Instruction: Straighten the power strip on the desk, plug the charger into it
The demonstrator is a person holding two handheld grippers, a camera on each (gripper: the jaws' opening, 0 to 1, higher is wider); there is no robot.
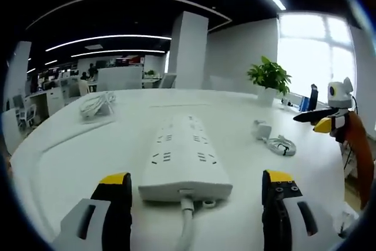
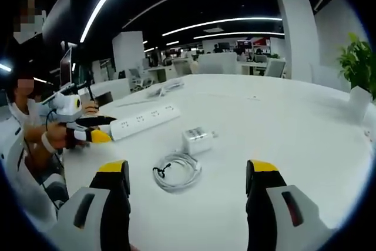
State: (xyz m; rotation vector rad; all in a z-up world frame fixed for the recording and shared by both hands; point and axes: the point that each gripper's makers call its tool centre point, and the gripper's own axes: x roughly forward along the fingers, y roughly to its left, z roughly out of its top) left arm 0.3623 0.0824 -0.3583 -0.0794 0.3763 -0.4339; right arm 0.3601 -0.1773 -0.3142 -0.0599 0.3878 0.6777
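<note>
The long white plastic power strip lies flat on the white worktop near its edge on the person's side, cord end between the spread jaws of the left gripper, which grasps nothing. The small white cube charger with its coiled white cable rests toward the worktop's middle, ahead of the right gripper, jaws released, empty. Judgement: close on the strip's cord end squarely, pivot it slowly flat to the surface, avoiding cord drag.
</note>
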